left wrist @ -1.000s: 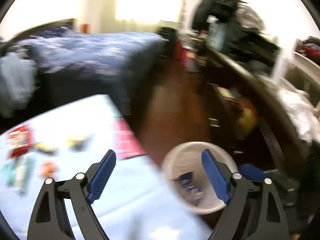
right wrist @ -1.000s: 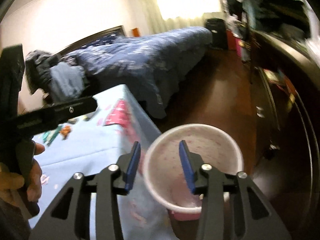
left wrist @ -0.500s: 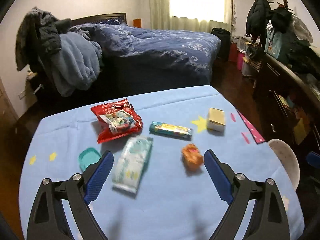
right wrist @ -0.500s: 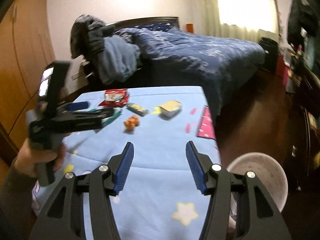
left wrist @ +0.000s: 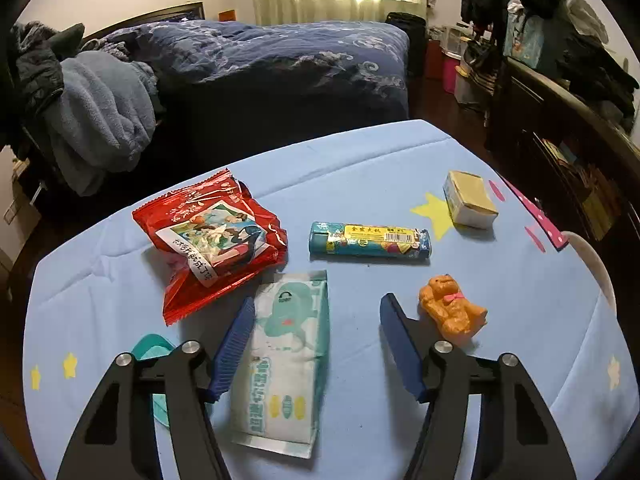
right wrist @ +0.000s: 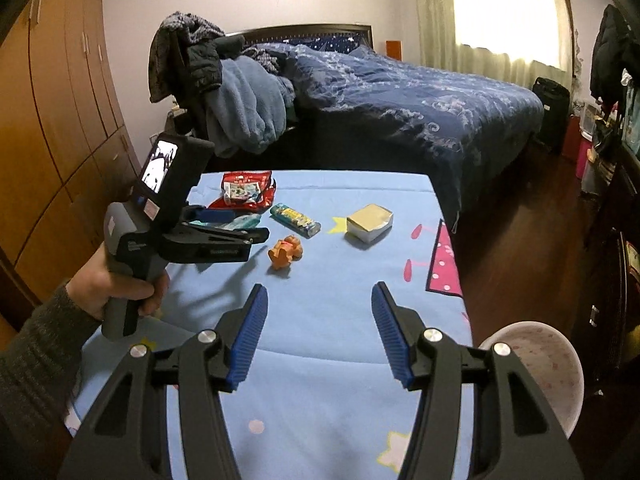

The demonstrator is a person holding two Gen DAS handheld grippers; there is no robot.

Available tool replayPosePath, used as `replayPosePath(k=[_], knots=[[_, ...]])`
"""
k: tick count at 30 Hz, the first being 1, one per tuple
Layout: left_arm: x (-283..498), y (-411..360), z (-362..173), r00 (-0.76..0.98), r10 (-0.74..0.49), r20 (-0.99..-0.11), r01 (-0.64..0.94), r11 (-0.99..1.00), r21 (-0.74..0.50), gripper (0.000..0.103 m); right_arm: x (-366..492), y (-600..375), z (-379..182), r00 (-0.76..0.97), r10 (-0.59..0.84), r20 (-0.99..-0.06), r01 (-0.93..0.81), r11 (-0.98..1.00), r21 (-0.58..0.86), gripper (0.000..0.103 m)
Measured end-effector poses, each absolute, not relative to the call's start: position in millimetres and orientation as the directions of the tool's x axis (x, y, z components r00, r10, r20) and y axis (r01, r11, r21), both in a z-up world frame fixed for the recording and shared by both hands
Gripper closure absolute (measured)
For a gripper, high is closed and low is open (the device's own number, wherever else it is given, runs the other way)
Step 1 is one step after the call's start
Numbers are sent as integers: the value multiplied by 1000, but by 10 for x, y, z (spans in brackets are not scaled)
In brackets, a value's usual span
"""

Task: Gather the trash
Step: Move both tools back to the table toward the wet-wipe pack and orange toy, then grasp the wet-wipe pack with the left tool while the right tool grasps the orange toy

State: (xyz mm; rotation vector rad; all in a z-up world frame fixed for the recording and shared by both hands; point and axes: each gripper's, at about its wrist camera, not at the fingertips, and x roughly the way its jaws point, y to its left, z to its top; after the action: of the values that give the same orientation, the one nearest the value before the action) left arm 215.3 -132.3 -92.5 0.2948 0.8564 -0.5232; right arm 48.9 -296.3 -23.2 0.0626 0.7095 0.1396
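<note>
Over the wipes pack (left wrist: 288,356), the left gripper (left wrist: 316,344) is closing, not yet touching; beside it, the right gripper (right wrist: 318,334) gapes empty

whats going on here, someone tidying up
A person is clearing trash off a blue table with a hand-held tool in each hand. The left tool is over the white wet-wipe pack, its jaws closing around the pack but not yet gripping. The right tool hovers open and empty above the near edge. A red snack bag, a tube-shaped wrapper, a small box and an orange toy lie on the table; the bin stands beside it.
</note>
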Motion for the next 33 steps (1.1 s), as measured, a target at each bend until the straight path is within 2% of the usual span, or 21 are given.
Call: replayPosePath(k=[1,3,4,6,9,14,24,26,28,29,33], knots=[[2163,-1314,-916,539,-320,-779,550,834,38,46,516,-2944,-247,746,153,-648,-109,988,108,48],[2160,-1294,-909,548,-306,-779,543,838,53,69,623,-2888,-286,736,155,-659,-111,988,109,48],[2160,-1280,-909,549,-303,-779,541,839,54,71,686,-2855,-306,731,158,-664,-113,987,110,48],[2143,-1257,-887,539,-331,-775,555,832,30,84,798,-2794,-346,720,163,-675,-119,987,111,48],[2087,-1216,-839,564,-329,-758,549,834,47,93,927,-2714,-384,711,155,-686,-119,988,99,48],[2024,-1009,-694,592,-352,-725,518,855,8,97,1081,-2602,-441,699,160,-697,-135,987,91,48],[1753,-603,-348,656,-382,-650,477,878,-34,98,1522,-2325,-684,666,143,-732,-158,986,49,48],[1710,-529,-299,665,-385,-640,467,883,-46,98,1613,-2306,-751,652,134,-746,-152,987,45,51],[1685,-482,-268,672,-383,-634,458,888,-51,98,1702,-2302,-825,630,136,-765,-146,988,56,68],[1678,-469,-261,674,-379,-634,454,890,-50,98,1744,-2302,-866,614,141,-777,-143,988,67,71],[1673,-511,-321,640,-400,-656,479,875,-66,98,1778,-2300,-927,605,142,-783,-136,988,73,72]])
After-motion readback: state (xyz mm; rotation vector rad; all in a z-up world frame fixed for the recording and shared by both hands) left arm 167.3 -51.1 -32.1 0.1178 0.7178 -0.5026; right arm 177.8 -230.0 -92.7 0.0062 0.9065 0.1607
